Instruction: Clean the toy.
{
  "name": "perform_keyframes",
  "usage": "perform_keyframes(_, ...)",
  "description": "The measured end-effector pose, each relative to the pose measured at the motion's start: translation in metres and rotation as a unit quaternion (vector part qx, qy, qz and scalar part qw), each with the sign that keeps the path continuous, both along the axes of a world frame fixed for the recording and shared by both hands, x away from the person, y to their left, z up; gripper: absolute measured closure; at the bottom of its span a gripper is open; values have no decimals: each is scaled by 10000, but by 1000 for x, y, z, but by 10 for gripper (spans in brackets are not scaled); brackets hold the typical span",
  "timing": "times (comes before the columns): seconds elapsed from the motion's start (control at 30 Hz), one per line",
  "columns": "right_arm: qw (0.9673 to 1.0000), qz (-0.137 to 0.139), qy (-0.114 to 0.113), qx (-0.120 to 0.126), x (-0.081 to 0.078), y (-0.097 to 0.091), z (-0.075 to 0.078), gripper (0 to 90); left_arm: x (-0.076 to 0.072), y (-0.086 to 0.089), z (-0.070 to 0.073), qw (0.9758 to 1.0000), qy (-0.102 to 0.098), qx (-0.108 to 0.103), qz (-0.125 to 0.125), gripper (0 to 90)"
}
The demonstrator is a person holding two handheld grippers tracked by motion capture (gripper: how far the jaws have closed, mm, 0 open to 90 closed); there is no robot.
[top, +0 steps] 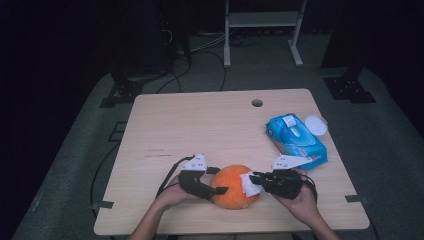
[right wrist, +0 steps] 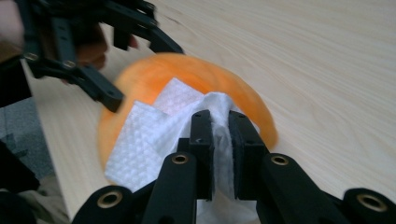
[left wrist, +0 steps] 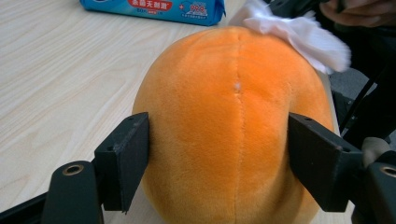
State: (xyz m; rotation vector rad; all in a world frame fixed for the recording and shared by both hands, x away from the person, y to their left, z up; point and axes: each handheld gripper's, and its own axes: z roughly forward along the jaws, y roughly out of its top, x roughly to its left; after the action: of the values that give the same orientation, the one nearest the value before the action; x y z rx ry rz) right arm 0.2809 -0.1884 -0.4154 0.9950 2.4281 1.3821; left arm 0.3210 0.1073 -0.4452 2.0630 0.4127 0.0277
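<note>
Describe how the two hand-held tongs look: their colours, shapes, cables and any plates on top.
Both the left tongs and the right tongs are black linkage frames with brass-coloured pivot rivets and flat, rectangular black pads. Each carries a pale grey three-cornered plate on top and trails a black cable. No sleeves show on the forearms.

Looks like a lab or recording studio: pale wooden surface (top: 200,125) alone on grey carpet, black curtains behind, cables (top: 200,47) and stand feet (top: 262,20) along the frame's top.
</note>
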Motion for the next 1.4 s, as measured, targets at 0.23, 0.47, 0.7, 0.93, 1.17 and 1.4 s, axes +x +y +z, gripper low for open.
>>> perform_keyframes(0.23, 9998, -131, 131, -18, 6, -5, -4, 801, 2, 2, -3, 9999, 62, -86, -9, 245)
perform_keyframes(0.47, 10000, 24, 61, 10, 3, -2, -2, 798, 0, -2, -3, 9997, -28, -240, 68, 150)
perform_keyframes(0.7, 9998, -180, 113, -37, 12, -7, -7, 798, -8, -11, -1, 9996, -236, -114, -136, 169)
perform_keyframes(0.93, 9999, -74, 3, 89, 11, -1, -1, 797, -10, -13, 3, 9991, -303, -101, -294, 137)
perform_keyframes(1.17, 9996, -102, 181, 194, 11, -6, -4, 798, -2, -16, -4, 9991, 428, -40, -38, 102)
perform_keyframes(1.4, 9983, -165, 123, 544, 8, -10, 9, 810, -12, -19, 19, 9959, -869, -260, 70, 342)
